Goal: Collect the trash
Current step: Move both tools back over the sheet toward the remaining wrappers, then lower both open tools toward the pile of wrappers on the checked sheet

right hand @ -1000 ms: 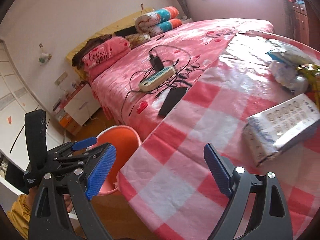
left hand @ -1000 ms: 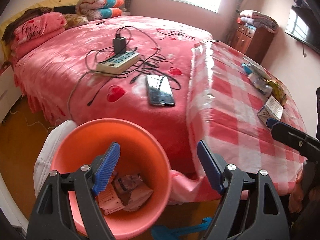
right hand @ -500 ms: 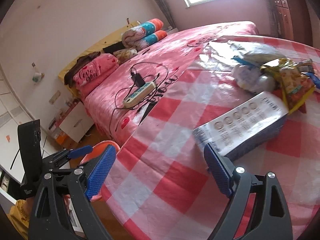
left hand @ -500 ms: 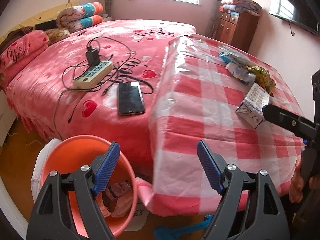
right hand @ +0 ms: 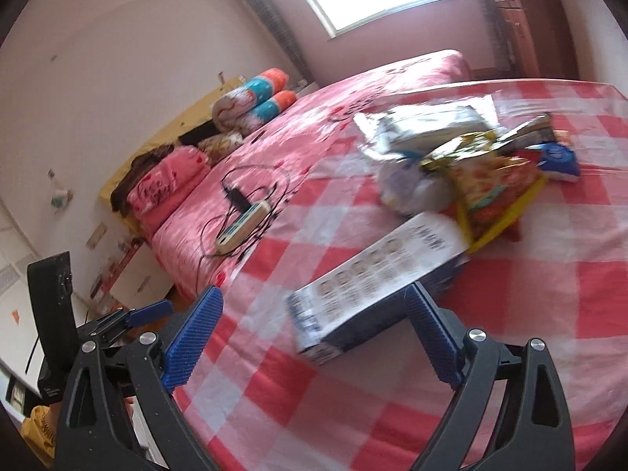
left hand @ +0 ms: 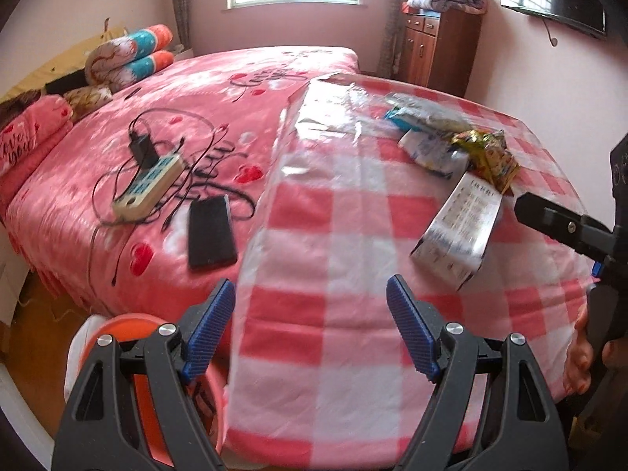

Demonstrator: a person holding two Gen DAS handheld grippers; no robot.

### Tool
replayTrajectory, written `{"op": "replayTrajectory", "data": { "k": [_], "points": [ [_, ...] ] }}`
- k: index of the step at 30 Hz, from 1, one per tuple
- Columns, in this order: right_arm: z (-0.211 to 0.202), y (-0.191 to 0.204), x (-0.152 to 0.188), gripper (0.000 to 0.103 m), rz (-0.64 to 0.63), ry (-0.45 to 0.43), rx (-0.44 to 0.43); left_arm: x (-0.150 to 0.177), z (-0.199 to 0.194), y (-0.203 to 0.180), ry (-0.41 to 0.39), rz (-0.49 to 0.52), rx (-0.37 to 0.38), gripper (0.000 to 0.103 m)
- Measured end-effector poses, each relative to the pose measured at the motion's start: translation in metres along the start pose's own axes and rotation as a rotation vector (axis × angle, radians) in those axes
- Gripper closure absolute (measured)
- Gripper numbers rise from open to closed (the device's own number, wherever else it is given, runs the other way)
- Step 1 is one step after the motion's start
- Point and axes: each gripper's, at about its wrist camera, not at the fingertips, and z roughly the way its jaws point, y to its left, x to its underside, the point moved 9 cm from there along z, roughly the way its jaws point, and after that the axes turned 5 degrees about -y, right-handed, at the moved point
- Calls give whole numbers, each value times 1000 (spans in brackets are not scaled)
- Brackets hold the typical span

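A white printed box (right hand: pixel 376 274) lies on the red-and-white checked table (right hand: pixel 510 333). Its near end sits just ahead of my right gripper (right hand: pixel 314 292), which is open and holds nothing. Behind the box is a heap of wrappers: a yellow snack bag (right hand: pixel 490 184), a crumpled white wrapper (right hand: pixel 412 192) and a blue packet (right hand: pixel 557 159). In the left wrist view the box (left hand: pixel 459 227) and snack bag (left hand: pixel 490 157) are at the right. My left gripper (left hand: pixel 310 286) hangs open and empty over the table's near edge. The orange bin (left hand: pixel 129 324) shows at the lower left, partly hidden by a finger.
A pink bed (left hand: pixel 255 78) adjoins the table on the left, with a black phone (left hand: pixel 210 231), a power strip (left hand: pixel 149 186) and cables on it. A wooden cabinet (left hand: pixel 439 51) stands at the back wall. A hand holds the right gripper's handle (left hand: pixel 600 314).
Both grippers have swung right, away from the bin and over the table. The bin has slid to the left view's lower corner. The box now sits close to the right fingertips.
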Motion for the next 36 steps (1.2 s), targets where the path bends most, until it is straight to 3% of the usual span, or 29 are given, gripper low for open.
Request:
{"op": "replayTrajectory", "data": {
  "k": [9, 14, 18, 27, 33, 36],
  "points": [
    [-9, -67, -28, 10, 102, -59, 100, -95, 21, -57, -71, 54, 62, 23],
    [2, -97, -40, 10, 135, -21, 138, -157, 53, -88, -101, 42, 81, 23],
    [9, -112, -51, 10, 134, -6, 147, -196, 101, -107, -67, -30, 113, 23],
    [29, -133, -64, 10, 119, 53, 146, -203, 181, -129, 73, -154, 190, 23],
    [35, -128, -63, 10, 82, 57, 135, -224, 205, -136, 87, -80, 185, 23],
    [36, -124, -62, 10, 52, 56, 144, -227, 217, -134, 107, -44, 135, 23]
  ]
}}
